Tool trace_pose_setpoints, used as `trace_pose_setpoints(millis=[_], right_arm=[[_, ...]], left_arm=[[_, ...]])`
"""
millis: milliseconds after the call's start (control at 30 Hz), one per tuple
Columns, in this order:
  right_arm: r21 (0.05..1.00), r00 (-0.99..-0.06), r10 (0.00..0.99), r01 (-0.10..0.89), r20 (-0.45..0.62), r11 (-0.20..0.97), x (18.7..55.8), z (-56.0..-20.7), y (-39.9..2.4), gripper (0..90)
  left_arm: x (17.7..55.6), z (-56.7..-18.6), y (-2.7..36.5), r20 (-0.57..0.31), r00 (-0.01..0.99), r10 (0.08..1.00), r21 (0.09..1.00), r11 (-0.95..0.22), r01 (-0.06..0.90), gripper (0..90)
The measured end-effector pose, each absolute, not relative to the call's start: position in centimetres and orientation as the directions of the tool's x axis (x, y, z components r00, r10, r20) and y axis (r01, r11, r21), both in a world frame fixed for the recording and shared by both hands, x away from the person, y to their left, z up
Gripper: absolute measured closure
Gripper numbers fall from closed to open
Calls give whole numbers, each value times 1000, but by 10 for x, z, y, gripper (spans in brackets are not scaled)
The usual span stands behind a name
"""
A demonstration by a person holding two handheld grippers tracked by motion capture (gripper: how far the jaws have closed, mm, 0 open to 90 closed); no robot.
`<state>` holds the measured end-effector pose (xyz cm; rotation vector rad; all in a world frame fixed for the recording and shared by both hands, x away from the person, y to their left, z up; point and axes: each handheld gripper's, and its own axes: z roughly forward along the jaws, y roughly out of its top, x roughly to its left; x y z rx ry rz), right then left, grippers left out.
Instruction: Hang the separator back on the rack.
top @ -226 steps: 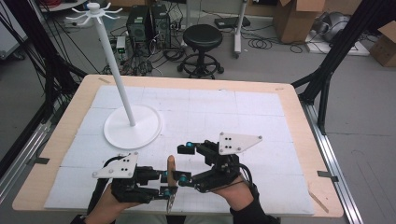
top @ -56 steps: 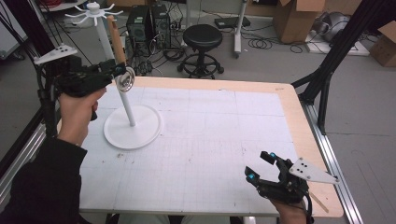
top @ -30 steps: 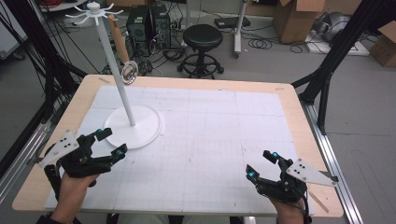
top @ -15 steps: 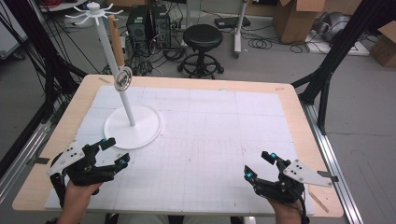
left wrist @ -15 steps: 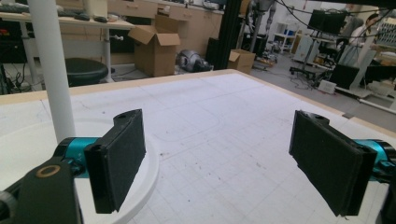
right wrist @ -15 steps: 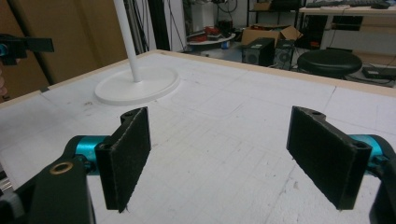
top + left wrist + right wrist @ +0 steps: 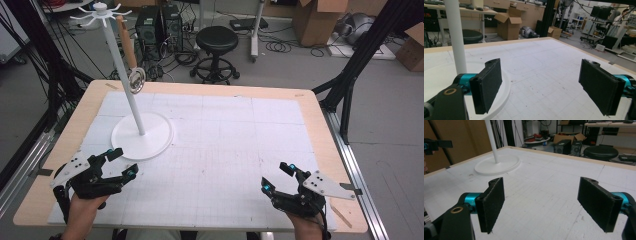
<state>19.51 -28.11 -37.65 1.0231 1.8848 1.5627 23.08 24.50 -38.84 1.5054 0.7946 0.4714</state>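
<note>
Strainer (image 7: 135, 80) hangs by its wooden handle from a hook at the top of the stand (image 7: 142, 134), its round mesh bowl resting against the white pole partway down, well above the disc base. With the strainer hung, the work in hand seems to be the retreat, and doing it well means leaving the stand alone. The left gripper (image 7: 119, 164) sits just in front of the base on the person's side, jaws spread wide with nothing between them; in the left gripper view the pole (image 7: 455, 35) rises close by its left pad (image 7: 488, 87), so any move there should go away from the stand, not sideways into it, since a knock could swing the strainer off its hook. The right gripper (image 7: 278, 177) rests well right of the stand near the table's (image 7: 310, 110) front edge, likewise wide open and holding nothing. Both hands are best kept low and quiet on the mat (image 7: 235, 145).
</note>
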Motion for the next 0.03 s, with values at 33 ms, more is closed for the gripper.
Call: trace_pose_setpoints(millis=[33], right_arm=[[968,-602,792,242,97,66,195,-377,-281,206]], left_arm=[[231,-388,245,-171,672,721,979,49,196,190]])
